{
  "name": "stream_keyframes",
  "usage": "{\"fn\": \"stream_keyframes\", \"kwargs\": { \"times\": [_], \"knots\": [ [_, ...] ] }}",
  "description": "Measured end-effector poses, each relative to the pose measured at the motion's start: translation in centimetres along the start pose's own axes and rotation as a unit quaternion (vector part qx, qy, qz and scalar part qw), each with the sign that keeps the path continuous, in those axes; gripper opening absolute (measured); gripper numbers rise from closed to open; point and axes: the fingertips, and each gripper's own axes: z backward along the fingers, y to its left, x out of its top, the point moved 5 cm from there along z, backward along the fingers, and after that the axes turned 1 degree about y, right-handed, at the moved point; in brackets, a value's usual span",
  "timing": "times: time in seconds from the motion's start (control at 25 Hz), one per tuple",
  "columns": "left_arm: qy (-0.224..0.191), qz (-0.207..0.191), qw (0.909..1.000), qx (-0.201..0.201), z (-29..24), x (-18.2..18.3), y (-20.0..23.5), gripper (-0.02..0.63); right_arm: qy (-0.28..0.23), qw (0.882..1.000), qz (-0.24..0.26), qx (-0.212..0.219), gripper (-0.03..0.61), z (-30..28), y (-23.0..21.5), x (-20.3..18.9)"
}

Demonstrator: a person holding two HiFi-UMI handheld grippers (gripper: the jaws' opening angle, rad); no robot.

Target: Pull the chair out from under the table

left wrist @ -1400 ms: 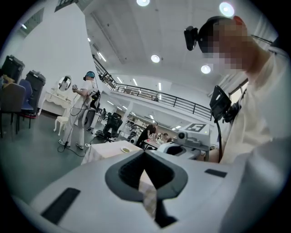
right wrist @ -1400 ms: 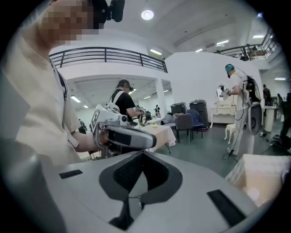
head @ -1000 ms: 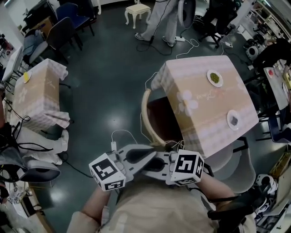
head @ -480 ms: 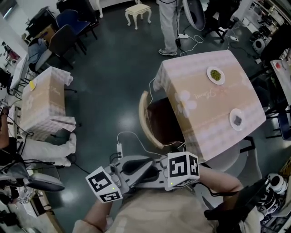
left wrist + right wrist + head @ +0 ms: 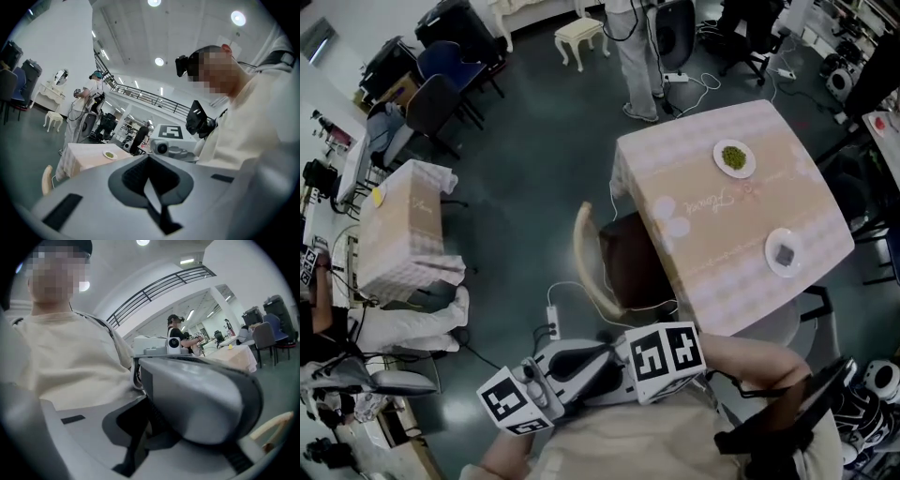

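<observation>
The chair (image 5: pixel 598 267) sits part-tucked under the table (image 5: pixel 722 225), untouched, while the left gripper (image 5: pixel 150 183) and right gripper (image 5: pixel 140 437) hover near it, jaws pressed together and empty.

Chair: cream curved-back wooden chair (image 5: pixel 583 258), with a dark brown seat.
Table: square cloth-covered table (image 5: pixel 741 211), pale pink and beige checks with white flower prints.
Plates: far white round plate (image 5: pixel 718 159) with green on it; near white round plate (image 5: pixel 771 255) with dark grey on it.
Floor: glossy hard floor (image 5: pixel 525 159), dark blue-grey.
Grippers: left gripper (image 5: pixel 150 187) and right gripper (image 5: pixel 138 437), light grey plastic, black inside.
Cubes: white marker cubes (image 5: pixel 666 349) with black square patterns.
Clothing: cream fabric shirt (image 5: pixel 619 441).
</observation>
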Motion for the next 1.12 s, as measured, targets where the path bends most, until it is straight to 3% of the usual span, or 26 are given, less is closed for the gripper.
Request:
{"fn": "stream_keyframes", "kwargs": {
  "times": [0.12,0.28,0.4,0.52,0.64,0.8,0.92,1.04,1.12],
  "knots": [
    [0.013,-0.003,0.9998,0.016,-1.6,-0.1,-0.2,0.002,-0.027,0.999,-0.002,0.026,0.008,1.3,0.2,-0.7],
    [0.036,-0.022,0.9988,0.026,-4.3,-0.1,0.0,0.003,-0.074,0.997,-0.013,0.022,0.008,3.7,0.1,-1.7],
    [0.044,-0.033,0.9973,0.048,-6.5,0.1,0.7,0.003,-0.117,0.992,-0.038,0.004,0.008,6.0,-0.4,-2.2],
    [0.029,-0.023,0.9925,0.116,-7.4,1.1,3.1,0.003,-0.169,0.983,-0.056,-0.044,0.008,9.1,-1.3,-3.0],
    [0.02,0.006,0.976,0.217,-6.0,1.2,7.2,0.003,-0.207,0.969,-0.078,-0.107,0.008,12.1,-2.1,-4.7],
    [0.063,0.031,0.9373,0.342,-3.7,-1.9,13.9,0.003,-0.249,0.945,-0.136,-0.159,0.008,14.9,-2.6,-7.7],
    [0.105,0.067,0.9163,0.381,-3.2,-5.3,17.9,0.003,-0.291,0.921,-0.179,-0.184,0.008,16.5,-3.0,-9.1],
    [0.124,0.13,0.9032,0.39,-3.5,-8.4,21.1,0.003,-0.32,0.901,-0.208,-0.204,0.008,17.5,-3.7,-9.7],
    [0.151,0.15,0.894,0.395,-3.5,-10.7,23.1,0.003,-0.326,0.893,-0.217,-0.223,0.008,17.8,-4.2,-9.6]
  ]
}}
